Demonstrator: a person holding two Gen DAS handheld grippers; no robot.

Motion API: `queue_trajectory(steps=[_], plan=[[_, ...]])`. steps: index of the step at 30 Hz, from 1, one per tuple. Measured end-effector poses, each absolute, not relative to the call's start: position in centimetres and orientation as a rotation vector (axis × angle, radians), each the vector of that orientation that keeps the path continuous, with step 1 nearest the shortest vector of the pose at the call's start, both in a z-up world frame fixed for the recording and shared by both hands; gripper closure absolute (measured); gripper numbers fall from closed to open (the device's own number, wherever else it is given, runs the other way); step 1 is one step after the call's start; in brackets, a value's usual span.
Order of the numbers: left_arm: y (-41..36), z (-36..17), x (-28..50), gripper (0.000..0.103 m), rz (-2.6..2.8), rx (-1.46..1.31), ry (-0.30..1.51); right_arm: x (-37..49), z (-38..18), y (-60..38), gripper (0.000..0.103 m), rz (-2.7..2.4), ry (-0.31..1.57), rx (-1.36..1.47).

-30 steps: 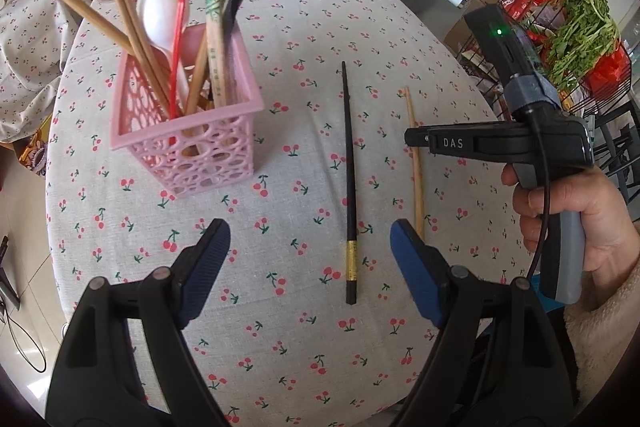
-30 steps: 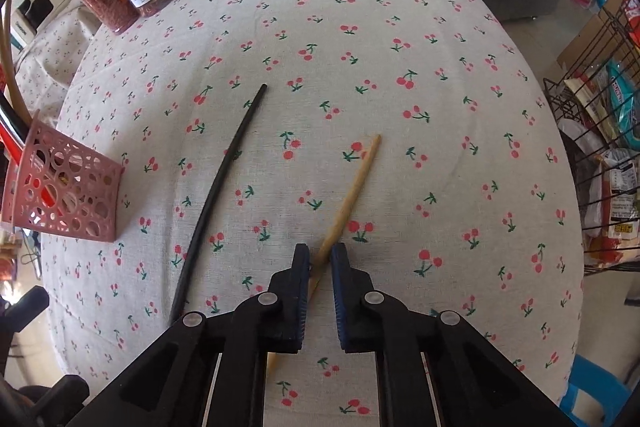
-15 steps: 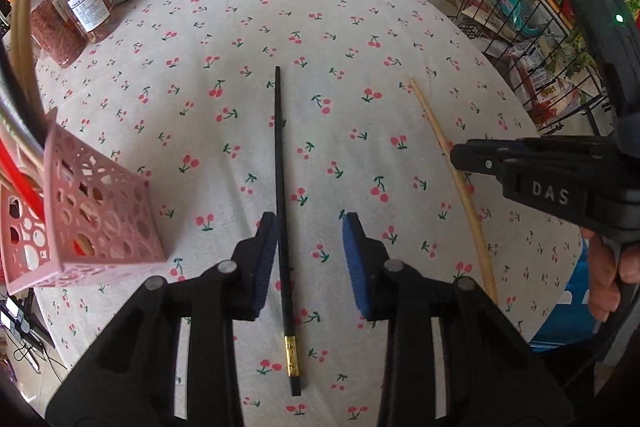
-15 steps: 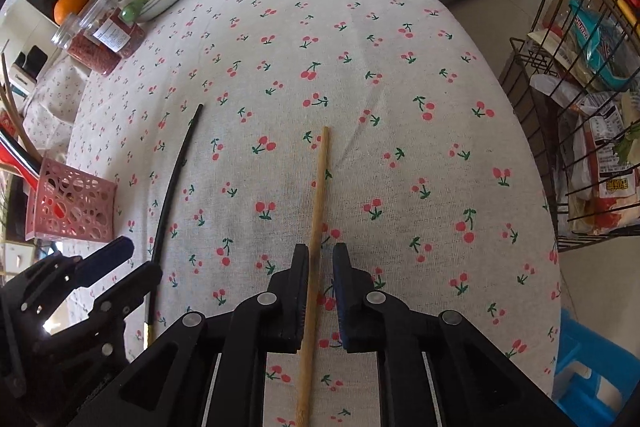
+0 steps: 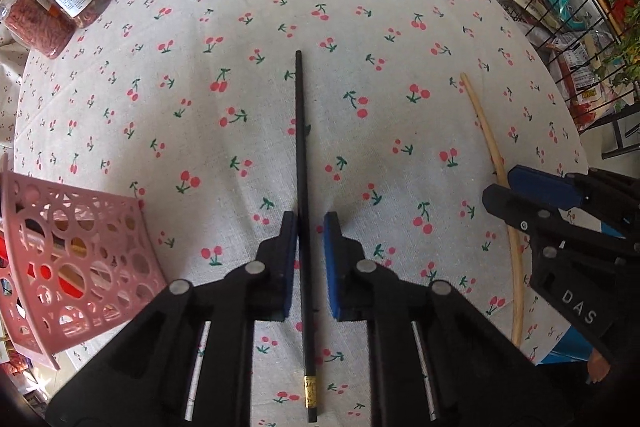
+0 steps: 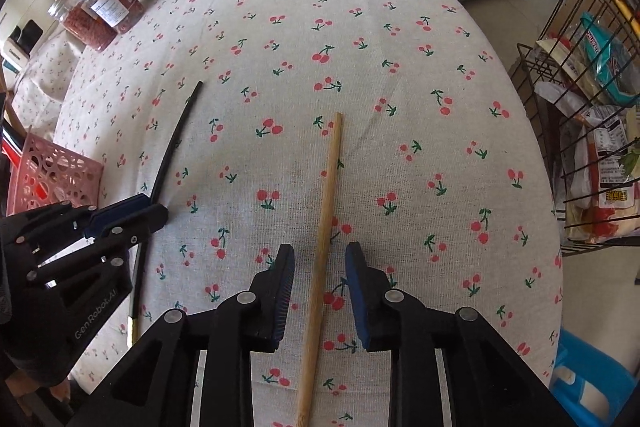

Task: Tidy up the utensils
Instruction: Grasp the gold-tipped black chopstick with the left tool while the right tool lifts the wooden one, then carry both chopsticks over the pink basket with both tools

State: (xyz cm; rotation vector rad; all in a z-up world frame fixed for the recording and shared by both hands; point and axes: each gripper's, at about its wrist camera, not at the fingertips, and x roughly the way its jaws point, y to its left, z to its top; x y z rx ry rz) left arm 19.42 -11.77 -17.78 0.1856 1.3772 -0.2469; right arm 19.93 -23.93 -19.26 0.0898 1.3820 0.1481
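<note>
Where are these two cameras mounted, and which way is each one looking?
Left wrist: on the left gripper, looking forward along its fingers, which straddle the black chopstick; the right gripper shows at right.
Right wrist: on the right gripper, looking along its fingers, which straddle the wooden chopstick; the left gripper shows at left.
Shared: both chopsticks, pink basket, cherry tablecloth, jars.

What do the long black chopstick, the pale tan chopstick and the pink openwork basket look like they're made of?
Black chopstick: probably lacquered wood or plastic; smooth dark surface, gold band near one end.
Tan chopstick: likely bare bamboo or wood; matte, pale, faint grain.
Pink basket: moulded plastic by the look; even colour, neat round cut-outs.
</note>
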Motion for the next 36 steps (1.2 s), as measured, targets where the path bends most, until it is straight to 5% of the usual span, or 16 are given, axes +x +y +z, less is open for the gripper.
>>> queue_trajectory(steps=[2,5,23,36], plan=[[-11.7,-17.8,19.3,0.096,-0.248,0.192,1.364,19.7,-19.2,-23.3,0.092,0.122,1.366,0.015],[-11.2,-16.6,18.0,0.096,-0.265,0.181,1.295,19.6,-19.0,-23.5,0.096,0.136,1.357,0.051],[-3.4,-2.2,8.3,0.097,-0.388,-0.038,0.741,13.5,-4.9,-24.2,0.097,0.292,0.801,0.249],[2.5,4.4,6.7,0.097,-0.287,-0.116,0.423,12.9,1.2,-21.0,0.097,0.375,0.598,0.288]])
